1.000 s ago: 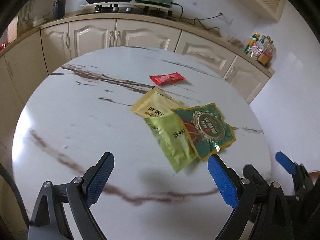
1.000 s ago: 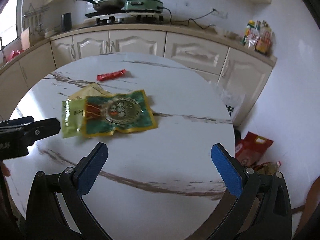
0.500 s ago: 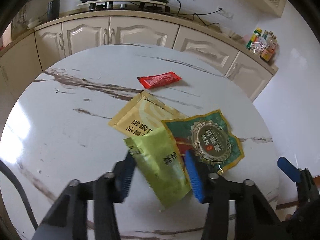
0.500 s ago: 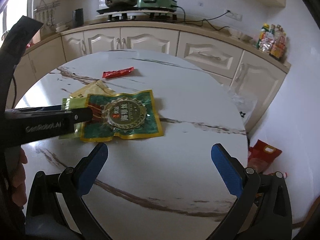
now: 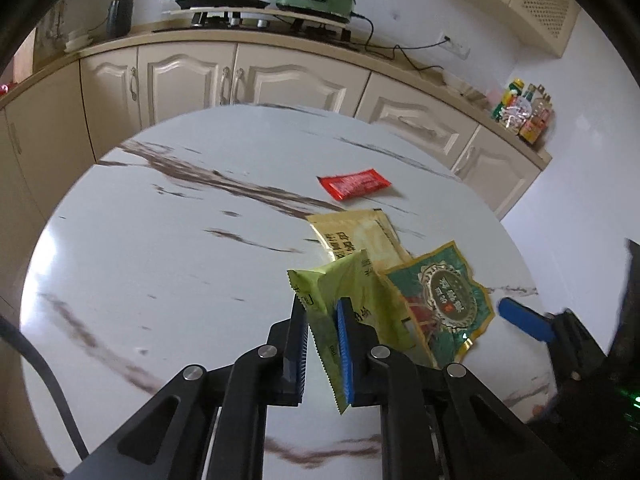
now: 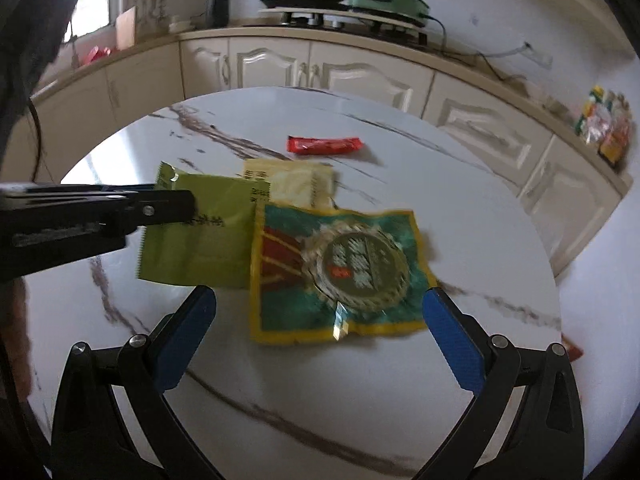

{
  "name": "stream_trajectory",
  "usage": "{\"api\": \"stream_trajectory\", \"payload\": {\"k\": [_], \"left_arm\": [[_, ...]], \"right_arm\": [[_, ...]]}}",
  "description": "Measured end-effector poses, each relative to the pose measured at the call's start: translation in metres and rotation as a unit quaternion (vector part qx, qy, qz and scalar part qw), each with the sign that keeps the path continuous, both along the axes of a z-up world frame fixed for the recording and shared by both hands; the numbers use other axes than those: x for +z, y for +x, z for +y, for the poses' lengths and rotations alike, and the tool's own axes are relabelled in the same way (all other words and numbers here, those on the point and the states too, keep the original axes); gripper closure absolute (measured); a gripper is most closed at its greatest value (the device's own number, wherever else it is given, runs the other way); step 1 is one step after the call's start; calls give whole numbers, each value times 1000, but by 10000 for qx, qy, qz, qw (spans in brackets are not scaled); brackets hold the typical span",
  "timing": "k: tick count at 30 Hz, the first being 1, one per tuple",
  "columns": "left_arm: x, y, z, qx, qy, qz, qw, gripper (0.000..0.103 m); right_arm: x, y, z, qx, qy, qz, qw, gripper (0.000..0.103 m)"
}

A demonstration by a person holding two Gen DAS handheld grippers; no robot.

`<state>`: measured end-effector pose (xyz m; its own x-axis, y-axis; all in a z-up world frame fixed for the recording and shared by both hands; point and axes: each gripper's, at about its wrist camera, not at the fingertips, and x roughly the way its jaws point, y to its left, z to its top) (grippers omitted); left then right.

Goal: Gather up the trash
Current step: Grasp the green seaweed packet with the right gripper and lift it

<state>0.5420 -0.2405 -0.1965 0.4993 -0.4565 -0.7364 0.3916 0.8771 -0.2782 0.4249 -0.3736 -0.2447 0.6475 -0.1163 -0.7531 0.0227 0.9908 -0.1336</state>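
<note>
1. Your left gripper (image 5: 323, 346) is closing on the lime wrapper (image 5: 348, 288); its blue pads (image 5: 345, 356) already pinch the wrapper's near edge, and the wrapper stands tilted up off the table (image 5: 160, 264).
2. From the right wrist view, that same gripper (image 6: 176, 206) comes in from the left and grips the lime wrapper (image 6: 208, 248) at its left end.
3. Your right gripper (image 6: 320, 332) is spread wide, nothing between the fingers; it hangs over the near edge of the green pouch (image 6: 340, 268).
4. The green pouch (image 5: 440, 304) lies flat, overlapping the lime wrapper's right side.
5. A yellow packet (image 5: 360, 236) lies partly under both, farther back.
6. A red sachet (image 5: 354, 183) lies alone beyond them, apart from the pile.
7. The table is round, white marble with brown veins; kitchen cabinets (image 5: 256, 80) stand behind it.
</note>
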Motion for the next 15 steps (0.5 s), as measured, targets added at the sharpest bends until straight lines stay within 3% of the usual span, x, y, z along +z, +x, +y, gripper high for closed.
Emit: {"api": "stream_trajectory", "payload": {"k": [3,7,8,10,11,15], "left_arm": [[9,-4,13,-18,-67,-46,10000,94],[16,-9,29,-25,-153,-49,9999,94],[18,-11,33,-21,-144,-56,9999,94],[21,-13,41,-51,-149,-81,9998,94],[24,-14,44,-67,-138,-96,9998,94],[30,-18,53,-196,-125,-130,9996,94]], "right_arm": [[-8,13,8,-77,-366,320,9988,0],[-9,22,1,-380,-291,333,9983,4],[-10,24,-3,-427,-128,350,9984,10],[-10,24,-7,-483,143,324,9982,33],[-9,23,-8,-529,167,308,9980,36],[-7,23,-7,-622,60,249,9977,70]]}}
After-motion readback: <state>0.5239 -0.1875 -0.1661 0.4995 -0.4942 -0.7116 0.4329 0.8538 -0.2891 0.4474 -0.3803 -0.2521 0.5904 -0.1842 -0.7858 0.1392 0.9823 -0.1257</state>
